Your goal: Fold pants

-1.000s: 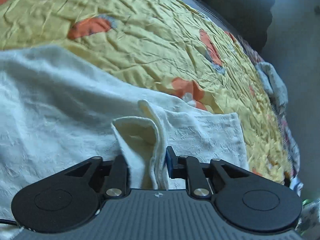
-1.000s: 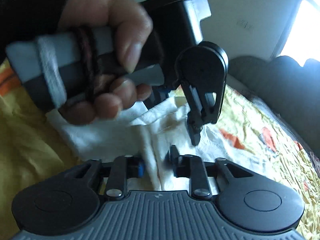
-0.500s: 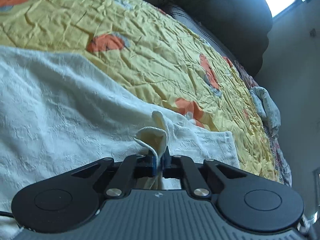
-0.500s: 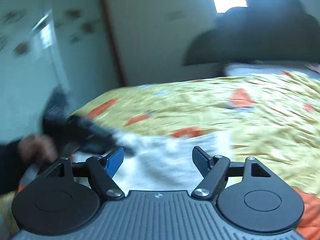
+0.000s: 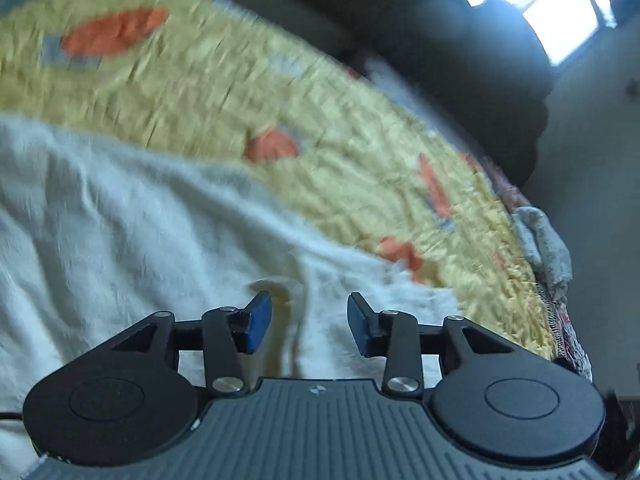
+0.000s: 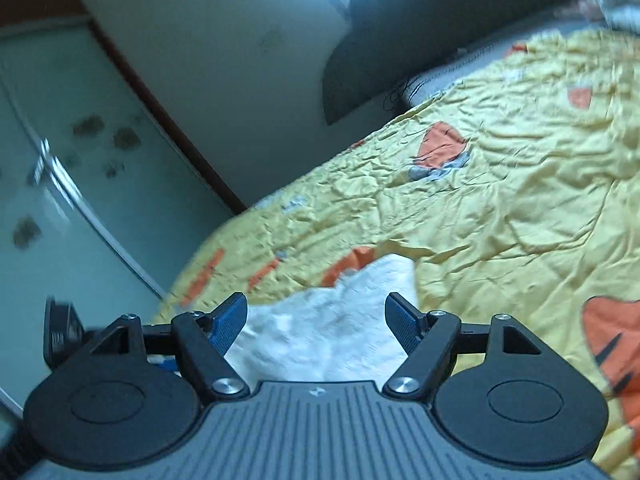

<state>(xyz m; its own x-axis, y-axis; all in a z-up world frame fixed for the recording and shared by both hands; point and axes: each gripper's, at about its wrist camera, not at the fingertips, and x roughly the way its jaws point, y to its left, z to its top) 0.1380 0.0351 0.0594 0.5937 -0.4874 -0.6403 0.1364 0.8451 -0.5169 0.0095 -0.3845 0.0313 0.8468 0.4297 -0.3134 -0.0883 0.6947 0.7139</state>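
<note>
While one pair of white pants (image 5: 132, 232) lay on the yellow bedspread (image 5: 224, 92) toward its near edge, blurred, its lower part cut off, both the left gripper (image 5: 309, 322) and right gripper (image 6: 316, 322) stood spread, pinching nothing

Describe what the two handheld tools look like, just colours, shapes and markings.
Both look alike. The left tool and right tool each have a grey ribbed body with a small round emblem, two black rounded housings with circular discs, black linkage arms with silver screws, and blue textured pads on the fingers. A thin black cable leaves the left one's edge. No sleeves show.
</note>
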